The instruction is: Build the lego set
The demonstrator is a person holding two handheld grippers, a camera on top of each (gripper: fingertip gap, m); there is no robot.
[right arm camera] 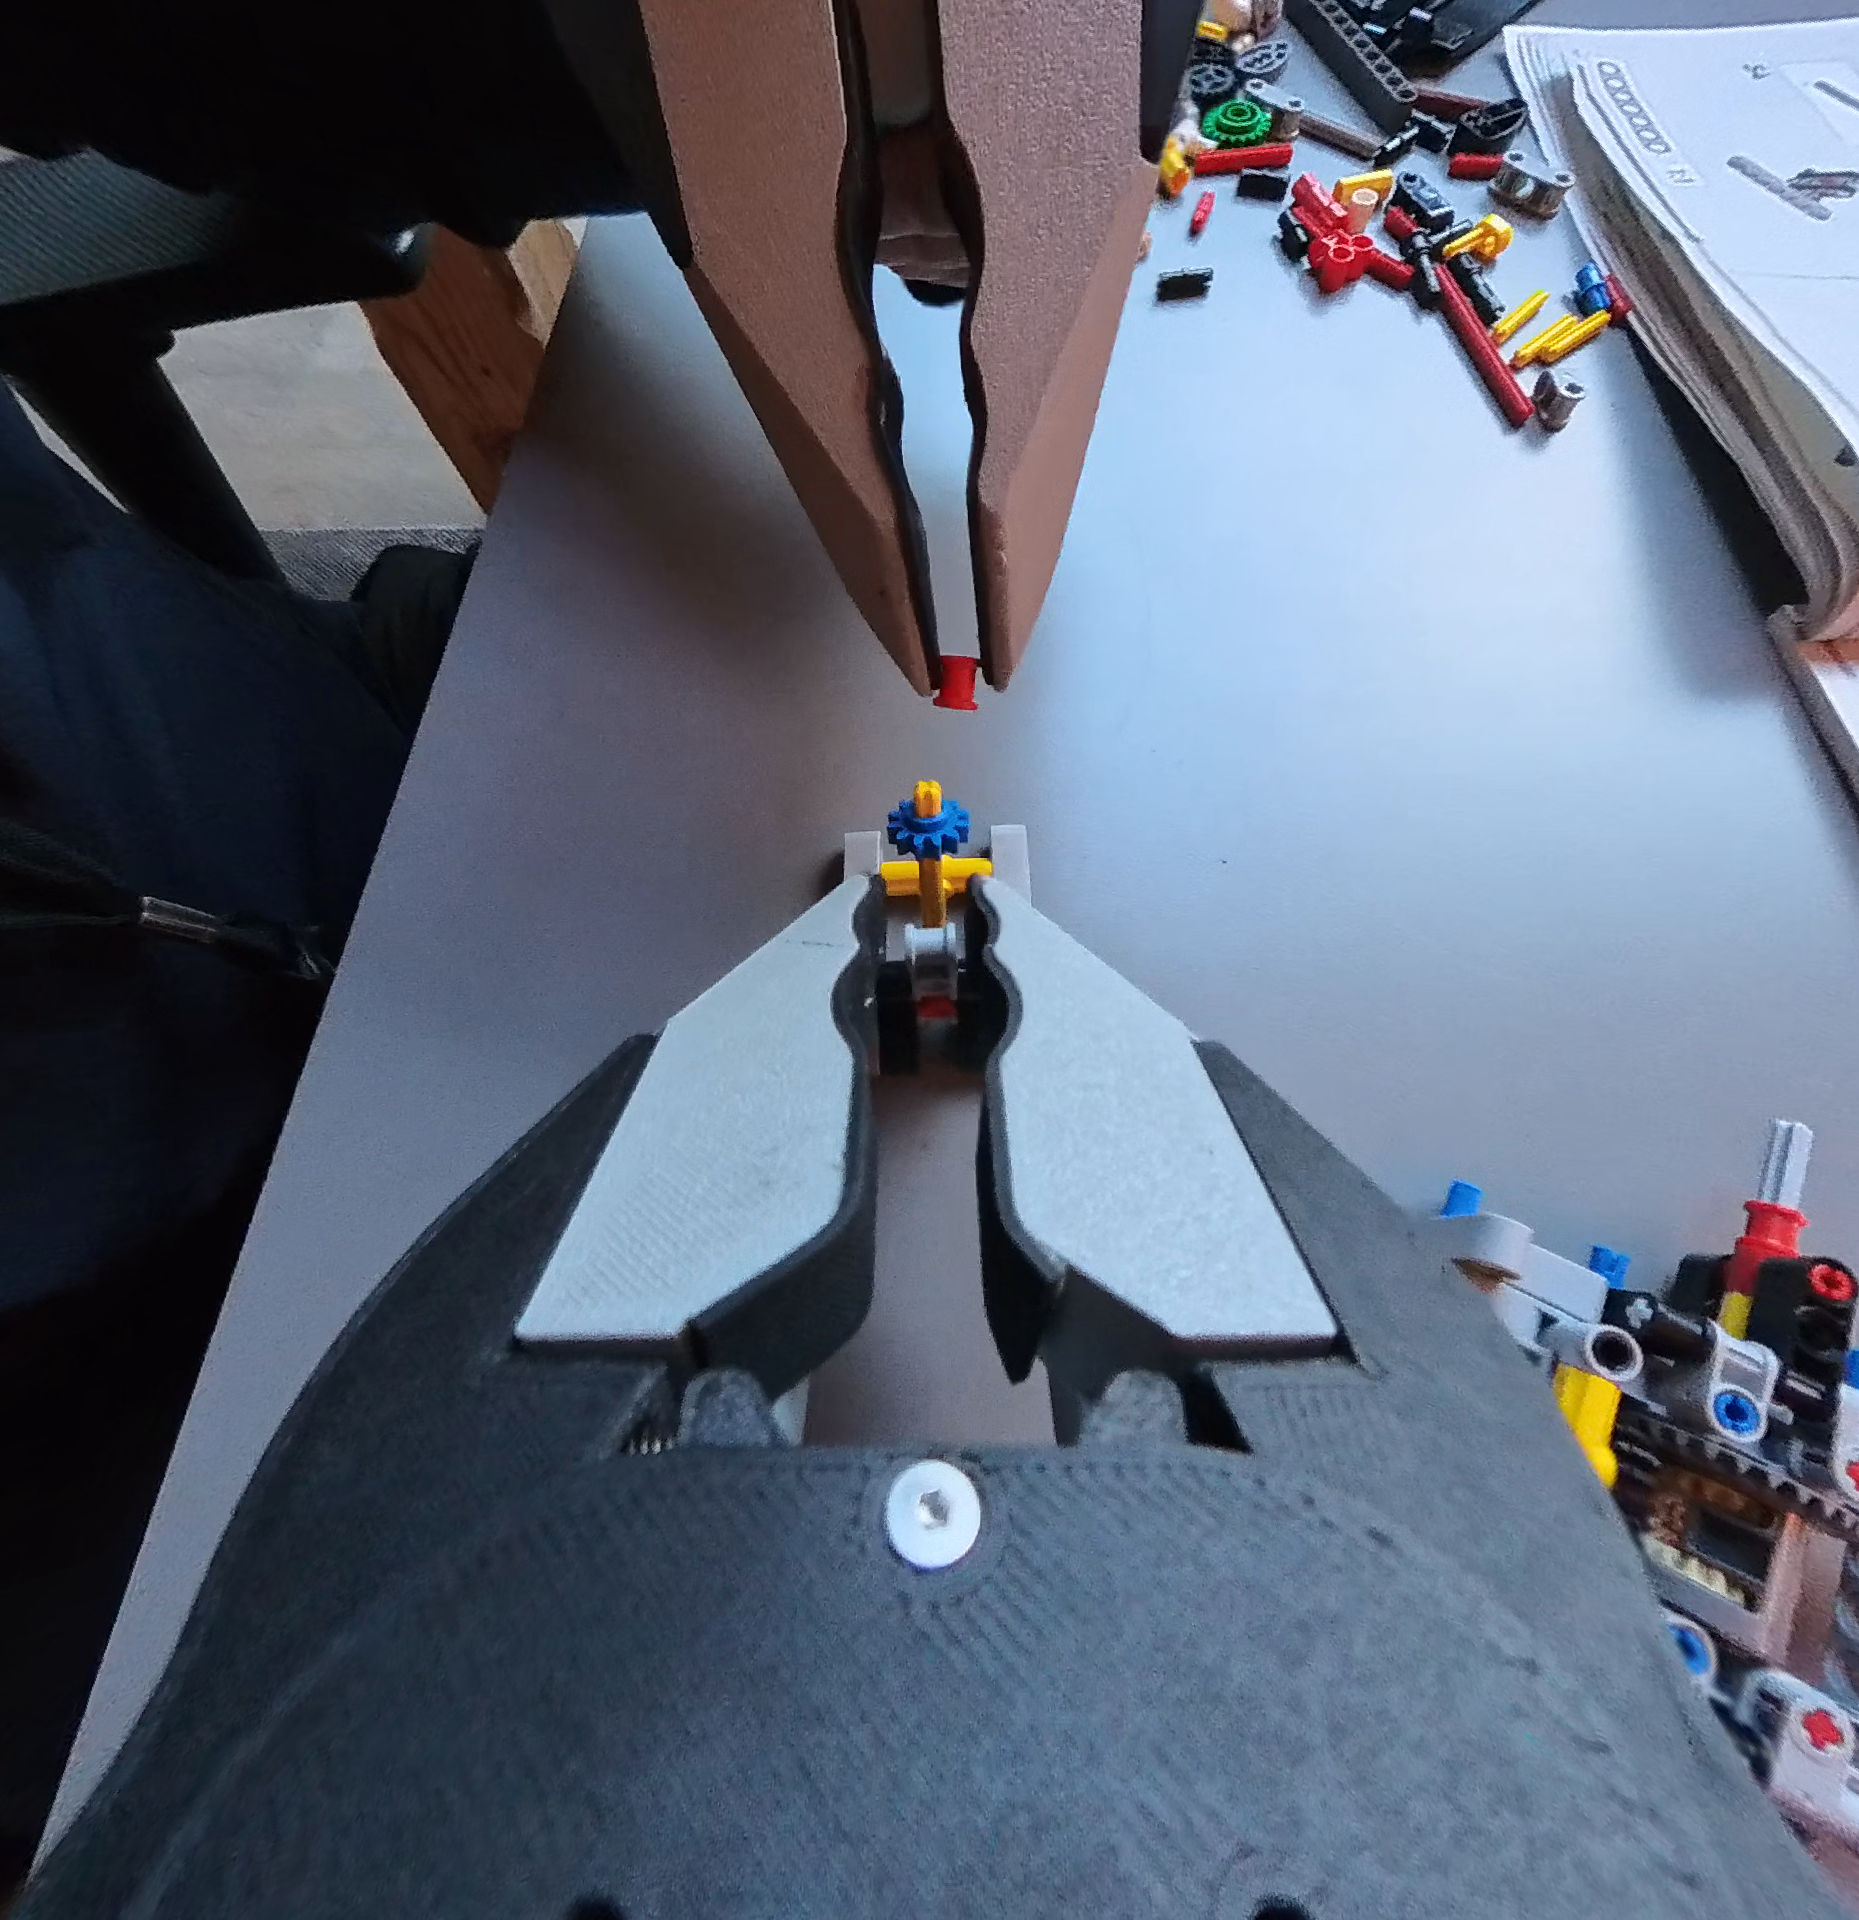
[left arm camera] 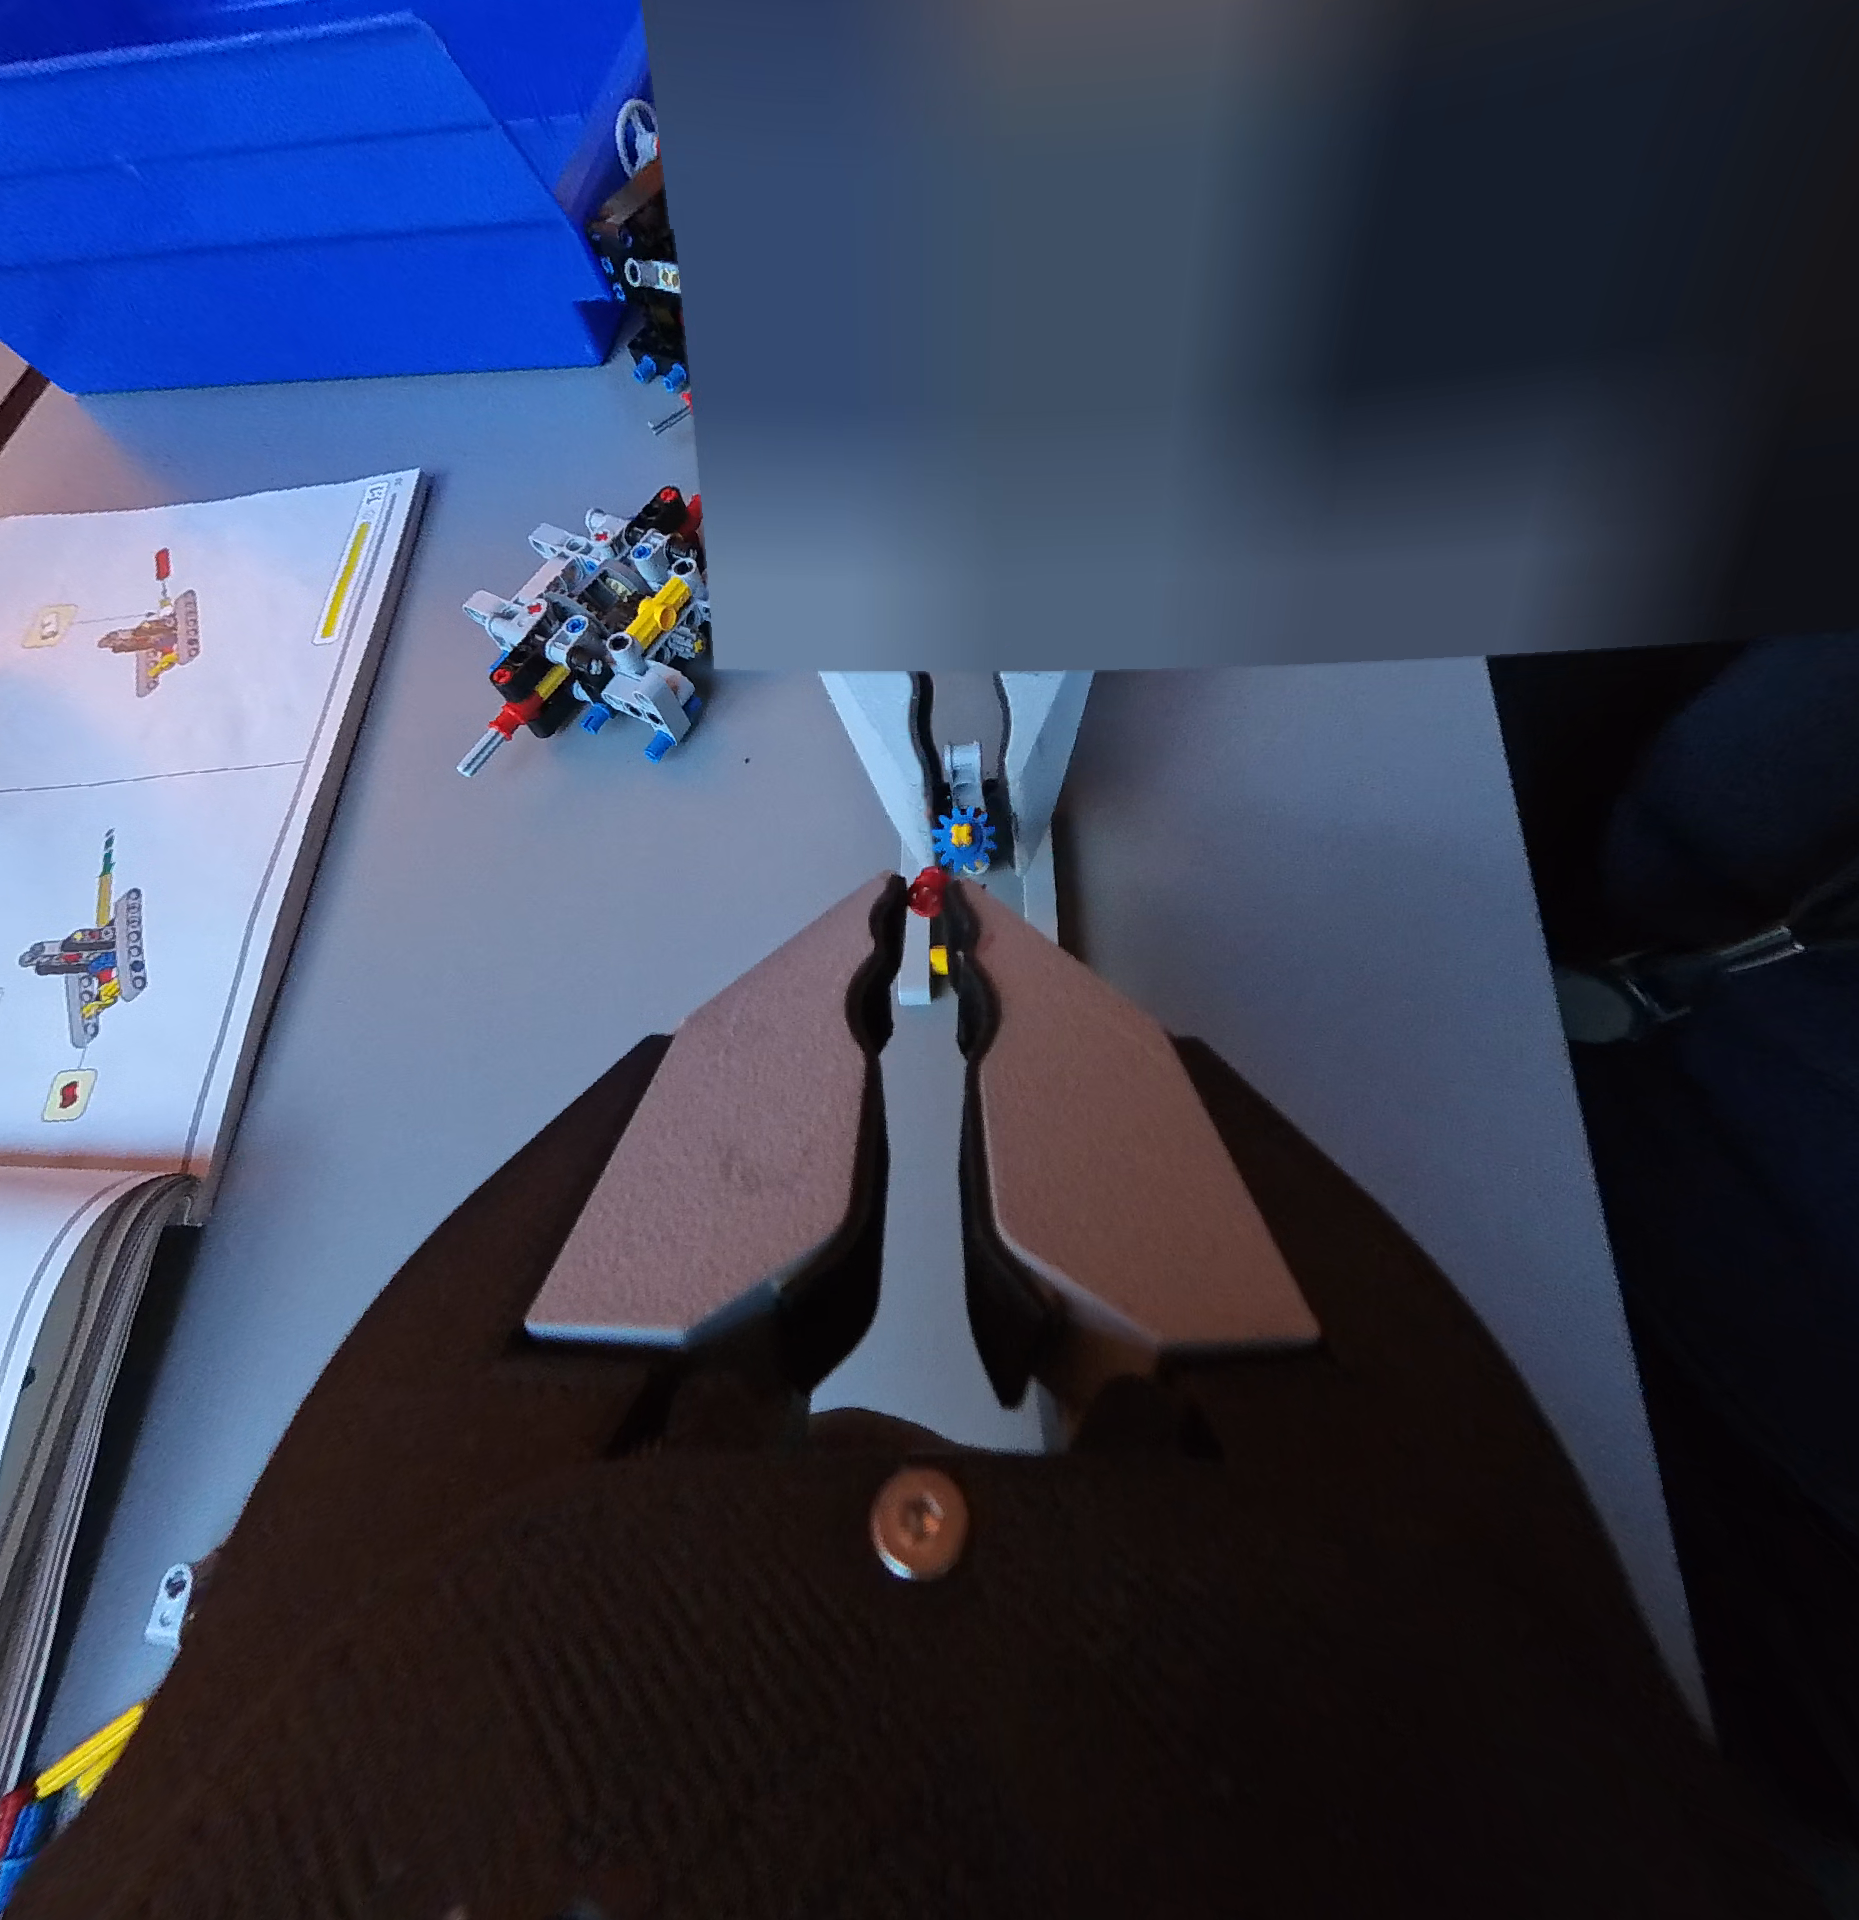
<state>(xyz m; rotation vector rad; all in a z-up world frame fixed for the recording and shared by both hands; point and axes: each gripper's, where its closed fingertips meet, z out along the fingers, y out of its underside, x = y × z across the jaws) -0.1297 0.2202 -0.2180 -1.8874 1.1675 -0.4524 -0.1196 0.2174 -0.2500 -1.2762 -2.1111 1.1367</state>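
Note:
My left gripper (left arm camera: pixel 927 906), with brown fingers, is shut on a small red bush (left arm camera: pixel 927 891) at its very tips. In the right wrist view it comes in from the top (right arm camera: pixel 954 681), and both tips press on the red bush (right arm camera: pixel 954 683). My right gripper (right arm camera: pixel 923 896), with grey fingers, is shut on a small assembly (right arm camera: pixel 930 966) of grey beams and black parts low on the grey table (right arm camera: pixel 1320 727). A yellow axle (right arm camera: pixel 930 883) with a blue gear (right arm camera: pixel 927 826) sticks out of the assembly toward the bush. A short gap separates bush and axle tip. The gear also shows in the left wrist view (left arm camera: pixel 963 836).
An open instruction booklet (left arm camera: pixel 156 779) lies left of me, also in the right wrist view (right arm camera: pixel 1735 260). A larger built model (left arm camera: pixel 592 623) sits near it. A blue bin (left arm camera: pixel 281 187) stands behind. Loose parts (right arm camera: pixel 1424 239) are scattered far right. The table edge (left arm camera: pixel 1527 935) and a person's dark clothing are close. My two grippers' fingertips are within a few centimetres of each other.

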